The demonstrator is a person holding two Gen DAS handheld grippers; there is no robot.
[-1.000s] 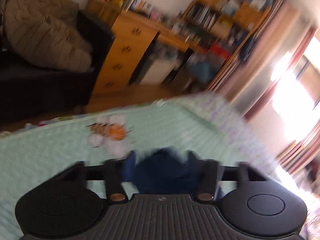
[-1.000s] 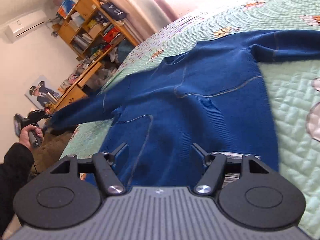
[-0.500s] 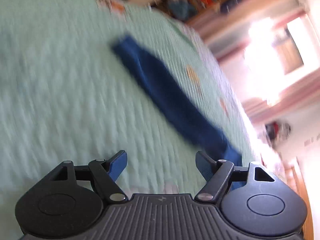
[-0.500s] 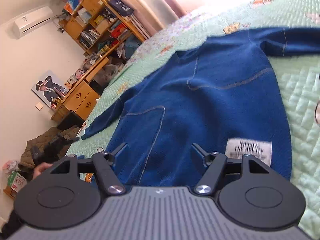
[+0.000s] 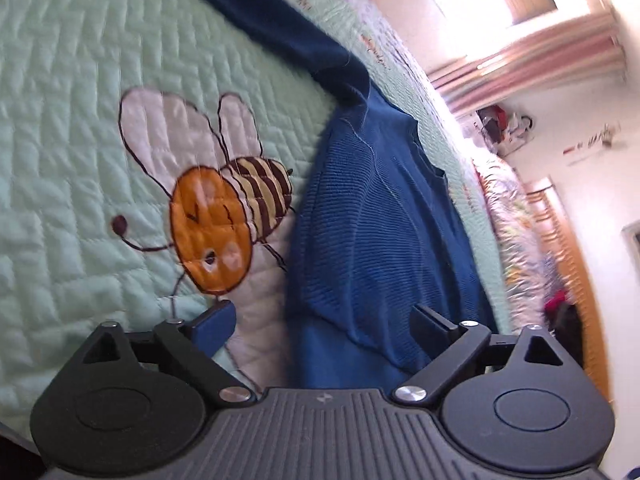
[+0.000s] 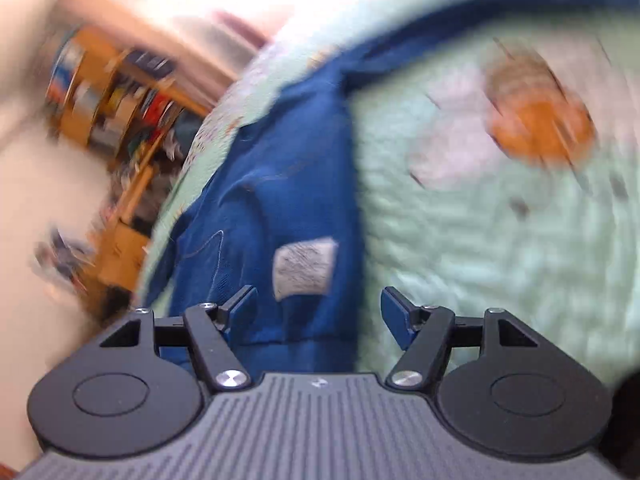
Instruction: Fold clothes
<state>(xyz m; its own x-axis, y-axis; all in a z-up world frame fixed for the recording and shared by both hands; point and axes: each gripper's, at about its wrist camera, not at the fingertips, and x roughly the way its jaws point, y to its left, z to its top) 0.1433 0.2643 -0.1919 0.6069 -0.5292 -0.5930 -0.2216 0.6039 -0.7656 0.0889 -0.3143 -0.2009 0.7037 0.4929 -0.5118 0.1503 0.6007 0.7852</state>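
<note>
A blue knit sweater (image 5: 384, 240) lies spread flat on a bed covered by a pale green quilt (image 5: 72, 120), just beside an embroidered bee (image 5: 224, 220). The left claw (image 5: 324, 322) hangs over the sweater's edge, jaws wide apart and empty. The right claw (image 6: 318, 308), also wide open and empty, sits above the hem near a white label (image 6: 304, 266); that view is blurred

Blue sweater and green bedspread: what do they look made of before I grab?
The blue sweater looks like a soft ribbed knit, matte, with fine horizontal ridges; the fibre can't be told. The pale green bedspread looks like padded quilted fabric, stitched in a zigzag pattern, with an appliquéd orange bee.
</note>
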